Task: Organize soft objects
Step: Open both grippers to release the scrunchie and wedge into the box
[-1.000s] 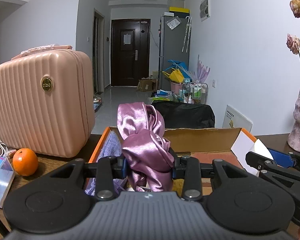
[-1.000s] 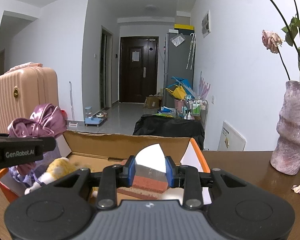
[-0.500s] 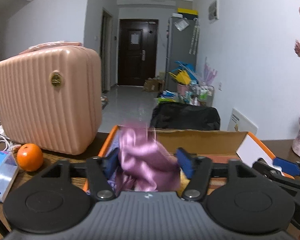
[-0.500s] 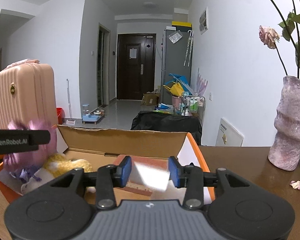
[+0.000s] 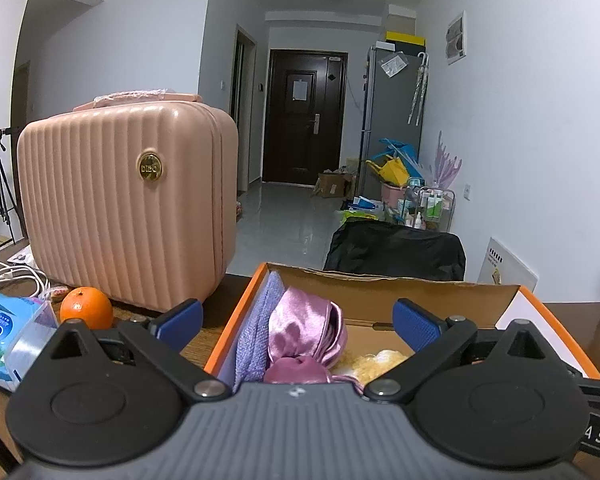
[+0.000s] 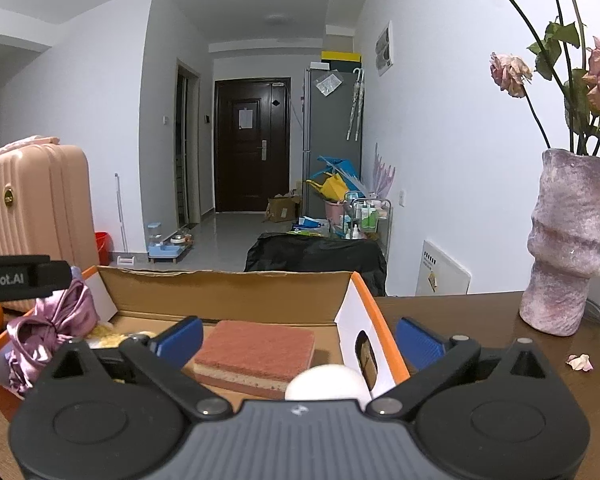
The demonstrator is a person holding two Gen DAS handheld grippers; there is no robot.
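Note:
An orange-edged cardboard box (image 5: 400, 284) (image 6: 228, 280) stands on the wooden table. A purple satin cloth (image 5: 304, 328) (image 6: 48, 332) lies at its left end beside a lilac towel (image 5: 256, 328) and a yellow plush (image 5: 376, 360). A red-topped sponge (image 6: 256, 348) and a white ball (image 6: 328, 380) lie at its right end. My left gripper (image 5: 296, 320) is open and empty just above the satin cloth. My right gripper (image 6: 298, 332) is open and empty over the sponge.
A pink ribbed suitcase (image 5: 128, 200) stands left of the box, with an orange (image 5: 86, 307) and a blue tissue pack (image 5: 8, 332) in front of it. A mauve vase (image 6: 568, 240) with dried roses stands on the table to the right. A petal (image 6: 579, 361) lies near it.
Both grippers opened. The left one let the satin cloth drop into the box; the right one let go of the sponge, which now lies flat in the box.

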